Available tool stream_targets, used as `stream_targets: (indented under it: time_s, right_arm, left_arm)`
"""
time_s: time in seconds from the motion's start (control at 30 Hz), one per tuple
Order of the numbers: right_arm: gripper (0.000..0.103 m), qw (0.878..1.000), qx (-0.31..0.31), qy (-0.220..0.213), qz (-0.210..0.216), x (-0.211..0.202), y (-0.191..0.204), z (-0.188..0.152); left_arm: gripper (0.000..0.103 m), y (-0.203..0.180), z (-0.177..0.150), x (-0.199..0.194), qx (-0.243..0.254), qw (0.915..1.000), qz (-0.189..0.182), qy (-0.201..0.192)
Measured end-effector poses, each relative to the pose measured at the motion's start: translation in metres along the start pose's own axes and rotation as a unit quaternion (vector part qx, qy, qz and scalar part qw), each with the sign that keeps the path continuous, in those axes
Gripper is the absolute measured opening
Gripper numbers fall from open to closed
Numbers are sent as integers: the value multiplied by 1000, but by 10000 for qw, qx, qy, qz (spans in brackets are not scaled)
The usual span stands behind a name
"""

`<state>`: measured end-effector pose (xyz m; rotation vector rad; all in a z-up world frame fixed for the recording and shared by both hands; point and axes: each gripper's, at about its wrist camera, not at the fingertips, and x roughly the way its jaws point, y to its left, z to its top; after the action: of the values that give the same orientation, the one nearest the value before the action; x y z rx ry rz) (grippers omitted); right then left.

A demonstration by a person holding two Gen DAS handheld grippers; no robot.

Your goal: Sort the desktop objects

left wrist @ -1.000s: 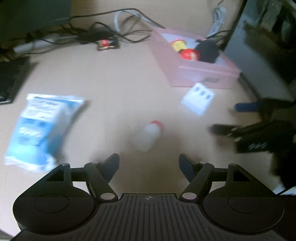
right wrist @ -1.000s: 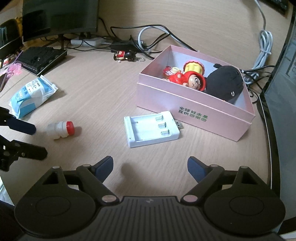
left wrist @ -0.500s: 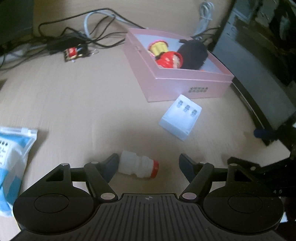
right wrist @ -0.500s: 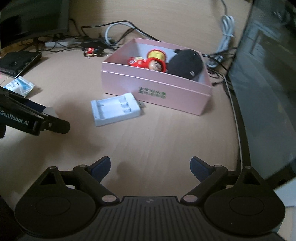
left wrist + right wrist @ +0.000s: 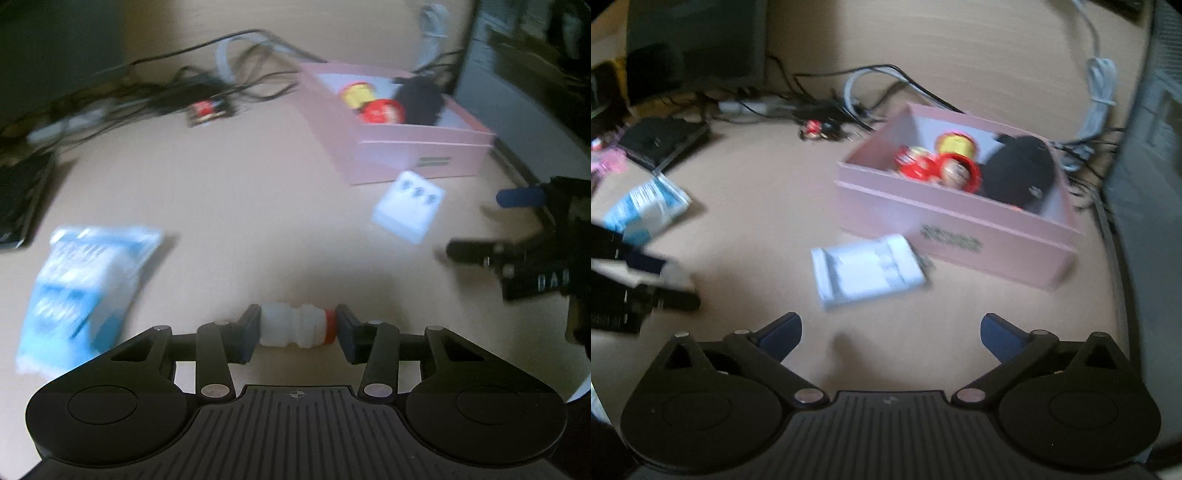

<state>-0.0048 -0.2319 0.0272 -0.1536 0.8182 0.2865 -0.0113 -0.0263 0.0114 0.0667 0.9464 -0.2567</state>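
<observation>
Left gripper (image 5: 298,329) had just clamped the small white red-capped bottle (image 5: 293,329) on the desk; right gripper (image 5: 891,333) gaped empty. Pink box (image 5: 960,227) held toys; battery charger (image 5: 866,271), tissue pack (image 5: 85,288) unsorted.

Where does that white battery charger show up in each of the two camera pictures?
Left wrist view: the white battery charger lies right of centre, just in front of the pink box.
Right wrist view: the charger lies near the centre, ahead of the open right gripper, beside the box's front wall.
Shared landmark: the pink box with toys inside.
</observation>
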Motion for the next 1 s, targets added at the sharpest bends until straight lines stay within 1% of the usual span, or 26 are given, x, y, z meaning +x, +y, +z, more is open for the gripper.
stream_targets:
  time_s: [0.03, 0.1, 0.23, 0.33, 0.43, 0.57, 0.6, 0.63, 0.67, 0.73, 0.87, 0.97, 1.0]
  right_arm:
    - [103, 10000, -4, -14, 62, 7, 2, 5]
    - [103, 10000, -80, -21, 26, 22, 6, 12]
    - [103, 9998, -199, -37, -69, 47, 8, 20]
    - [103, 9999, -110, 22, 115, 58, 0, 22]
    - [103, 9996, -33, -37, 288, 62, -5, 22]
    - [103, 9995, 29, -69, 316, 63, -4, 24]
    - [101, 9994, 52, -68, 346, 62, -4, 25]
    - [95, 9993, 73, -84, 367, 60, -3, 24]
    - [94, 9992, 74, -71, 374, 59, -2, 25]
    - [94, 9987, 124, -9, 494, 54, 0, 24]
    - [94, 9985, 121, -7, 526, 38, 6, 17]
    - [94, 9982, 128, 18, 588, 17, 6, 12]
    - [94, 9982, 114, 17, 593, 10, 6, 10]
  left_arm:
    - [49, 5, -3, -2, -119, 9999, 100, 23]
    - [50, 14, -7, -5, -352, 9991, 229, 66]
    - [59, 25, -16, -16, -607, 9977, 292, 82]
    - [64, 31, -23, -22, -749, 9966, 339, 115]
    - [67, 33, -29, -26, -873, 9955, 321, 154]
    - [70, 31, -31, -30, -814, 9961, 303, 131]
    - [71, 31, -30, -31, -780, 9964, 295, 116]
    - [71, 30, -29, -31, -747, 9967, 290, 101]
    - [71, 29, -28, -30, -695, 9972, 278, 85]
    - [72, 26, -26, -28, -583, 9979, 259, 69]
    - [71, 23, -21, -18, -381, 9989, 252, 97]
    - [70, 20, -17, -11, -233, 9995, 213, 82]
    - [68, 19, -16, -9, -169, 9996, 203, 66]
